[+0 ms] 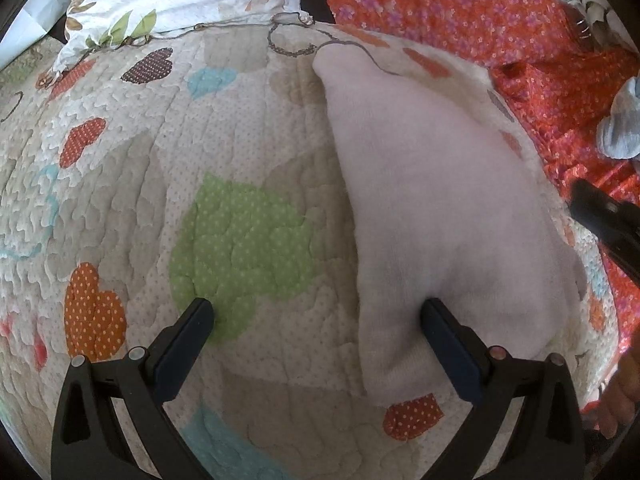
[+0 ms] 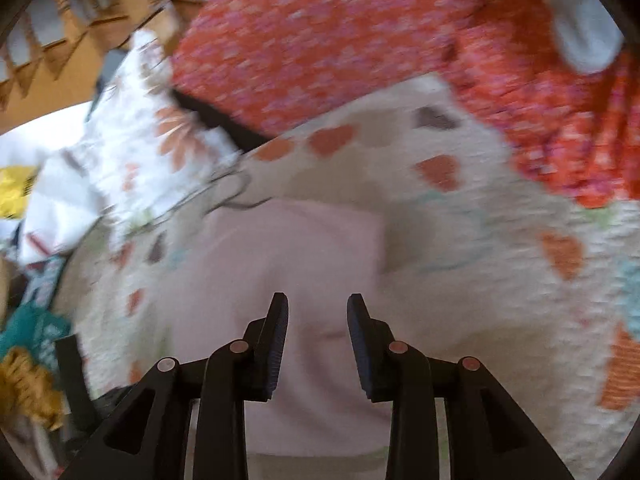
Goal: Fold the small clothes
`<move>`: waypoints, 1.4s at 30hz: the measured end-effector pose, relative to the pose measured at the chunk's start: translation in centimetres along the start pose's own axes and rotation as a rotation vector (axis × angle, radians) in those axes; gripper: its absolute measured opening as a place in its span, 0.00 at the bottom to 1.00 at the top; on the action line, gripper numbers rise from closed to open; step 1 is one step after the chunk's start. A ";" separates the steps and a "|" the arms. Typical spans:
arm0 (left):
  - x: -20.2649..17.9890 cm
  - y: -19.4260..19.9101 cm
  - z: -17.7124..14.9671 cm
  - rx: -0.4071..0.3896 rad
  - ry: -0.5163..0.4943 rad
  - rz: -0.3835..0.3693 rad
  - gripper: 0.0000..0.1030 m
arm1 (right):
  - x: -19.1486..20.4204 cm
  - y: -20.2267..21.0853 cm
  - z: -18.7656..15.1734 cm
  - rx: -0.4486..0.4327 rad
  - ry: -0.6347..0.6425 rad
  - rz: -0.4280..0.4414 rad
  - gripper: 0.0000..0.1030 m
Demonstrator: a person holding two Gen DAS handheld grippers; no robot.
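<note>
My left view alone showed the heart-patterned quilt (image 1: 120, 184) sharply, with the pale pink garment (image 1: 440, 208) lying flat on its right part beside the orange floral cloth (image 1: 460, 4); my right view was blurred but alone showed a wooden railing (image 2: 68, 36) beyond the bed. My left claw (image 1: 318, 312) pointed steeply down, spread wide, one finger on the garment's edge, the other on the quilt. My right claw (image 2: 318, 312) hung over the garment (image 2: 288, 256), partly parted, pinching nothing.
</note>
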State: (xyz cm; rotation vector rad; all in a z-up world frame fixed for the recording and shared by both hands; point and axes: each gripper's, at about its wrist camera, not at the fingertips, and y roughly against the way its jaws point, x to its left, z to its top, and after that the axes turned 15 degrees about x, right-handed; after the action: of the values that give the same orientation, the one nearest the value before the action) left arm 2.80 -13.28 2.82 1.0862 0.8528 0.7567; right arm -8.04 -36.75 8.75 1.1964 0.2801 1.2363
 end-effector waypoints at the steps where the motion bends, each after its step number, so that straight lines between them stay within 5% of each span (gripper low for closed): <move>1: -0.1 0.0 -0.1 -0.004 -0.006 0.009 1.00 | 0.5 -0.9 0.3 0.026 0.016 0.007 0.32; 5: -0.7 -0.2 -0.1 -0.001 -0.033 0.029 1.00 | 0.7 -6.7 2.0 0.193 0.062 -0.159 0.31; 8: -0.8 -0.3 -0.3 -0.009 -0.049 0.039 1.00 | -0.6 -7.0 3.4 0.135 0.018 -0.223 0.31; 10: -0.6 -0.3 -0.2 -0.009 -0.051 0.034 1.00 | -0.2 -6.4 3.9 0.039 0.030 -0.478 0.38; 11: -0.5 -0.3 -0.2 -0.009 -0.051 0.032 1.00 | -0.2 -6.2 4.0 0.024 0.035 -0.522 0.38; 17: -0.6 -0.2 -0.3 -0.008 -0.037 0.049 1.00 | 1.8 -2.4 2.4 0.013 0.042 -0.348 0.41; 24: -1.1 -0.2 -0.5 -0.022 -0.037 0.076 1.00 | 5.3 -6.7 -0.8 0.161 0.179 -0.350 0.68; 31: -1.1 -0.3 -0.6 -0.026 -0.046 0.076 1.00 | 3.0 -7.7 0.0 0.223 0.065 -0.317 0.91; 36: -1.1 -0.3 -0.6 -0.025 -0.042 0.077 1.00 | 0.6 -8.8 0.9 0.297 -0.055 -0.229 0.94; 42: -1.1 -0.3 -0.6 -0.023 -0.044 0.077 1.00 | 1.3 -8.6 2.5 0.274 -0.010 -0.279 0.94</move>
State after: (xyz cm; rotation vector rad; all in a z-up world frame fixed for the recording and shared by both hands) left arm 1.76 -14.06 2.67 1.1165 0.7667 0.8018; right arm -0.81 -35.77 3.33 1.3447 0.6037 0.9681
